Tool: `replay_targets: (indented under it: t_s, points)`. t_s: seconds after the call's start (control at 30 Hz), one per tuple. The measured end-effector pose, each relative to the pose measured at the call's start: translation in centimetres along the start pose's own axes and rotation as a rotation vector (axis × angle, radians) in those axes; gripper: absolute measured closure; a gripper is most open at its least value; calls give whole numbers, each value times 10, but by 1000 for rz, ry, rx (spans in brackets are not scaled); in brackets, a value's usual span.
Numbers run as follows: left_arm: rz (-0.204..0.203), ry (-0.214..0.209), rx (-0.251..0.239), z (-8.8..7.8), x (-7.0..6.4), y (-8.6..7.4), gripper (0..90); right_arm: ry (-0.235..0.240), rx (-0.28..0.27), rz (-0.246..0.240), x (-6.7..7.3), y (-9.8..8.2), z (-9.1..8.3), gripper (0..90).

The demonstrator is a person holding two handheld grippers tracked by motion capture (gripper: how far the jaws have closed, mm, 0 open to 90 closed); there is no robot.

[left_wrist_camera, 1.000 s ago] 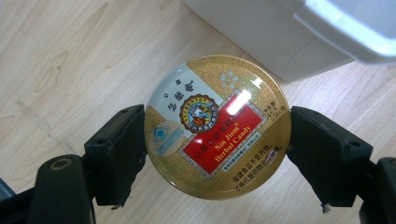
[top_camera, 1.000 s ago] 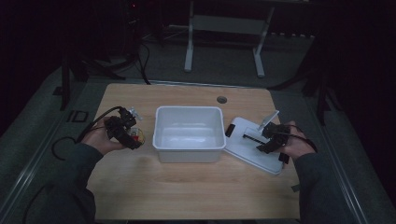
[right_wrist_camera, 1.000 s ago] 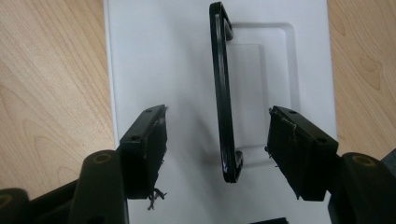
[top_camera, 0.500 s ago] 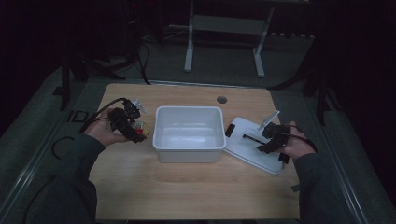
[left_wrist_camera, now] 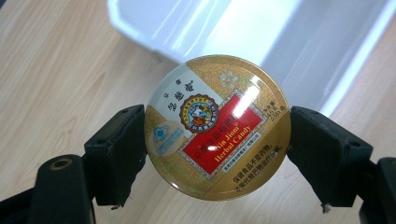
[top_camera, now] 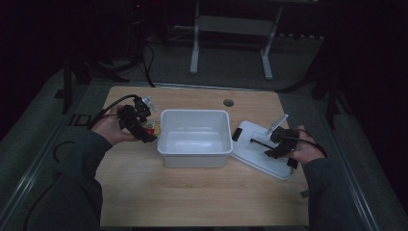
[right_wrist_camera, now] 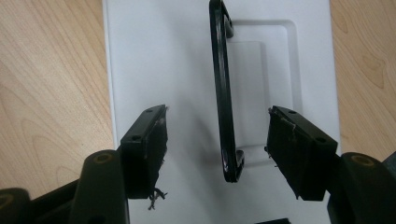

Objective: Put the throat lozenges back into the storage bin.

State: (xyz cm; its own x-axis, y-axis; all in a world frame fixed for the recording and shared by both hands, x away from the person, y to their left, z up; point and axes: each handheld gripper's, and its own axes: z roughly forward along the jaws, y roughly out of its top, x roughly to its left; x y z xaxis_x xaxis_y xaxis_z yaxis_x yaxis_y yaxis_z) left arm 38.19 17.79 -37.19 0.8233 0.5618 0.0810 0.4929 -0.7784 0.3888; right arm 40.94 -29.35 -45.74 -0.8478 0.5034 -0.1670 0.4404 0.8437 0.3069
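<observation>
Fingers (left_wrist_camera: 116, 154) clamping candy tin (left_wrist_camera: 217, 133) beside tub (top_camera: 195, 137)

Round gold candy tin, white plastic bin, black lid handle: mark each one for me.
Round gold candy tin (left_wrist_camera: 217, 128), left gripper view, red label.
White plastic bin (top_camera: 166, 149), high view, left wall.
Black lid handle (right_wrist_camera: 223, 93), right gripper view, mid-bar.

1. Our left gripper (top_camera: 144, 129) carries the candy tin (left_wrist_camera: 217, 126) just beside the white bin (top_camera: 195, 153); its near wall blocks us, while its open top is free.
2. Our right gripper (right_wrist_camera: 217, 149) straddles the lid's black handle (right_wrist_camera: 224, 93), jaws apart.
</observation>
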Motion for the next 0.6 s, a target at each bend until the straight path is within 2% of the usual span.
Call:
replay_targets:
  t_s: [0.17,0.4,0.6]
  points:
    - [28,-17,-4,1,-2,8,217,-1,2,1,0,-1,0,374]
    - [77,-23,8,2,-7,21,216,-4,0,-2,-1,-1,-2,374]
    - [102,-25,13,4,-10,30,217,-3,-1,-1,-2,-2,-1,375]
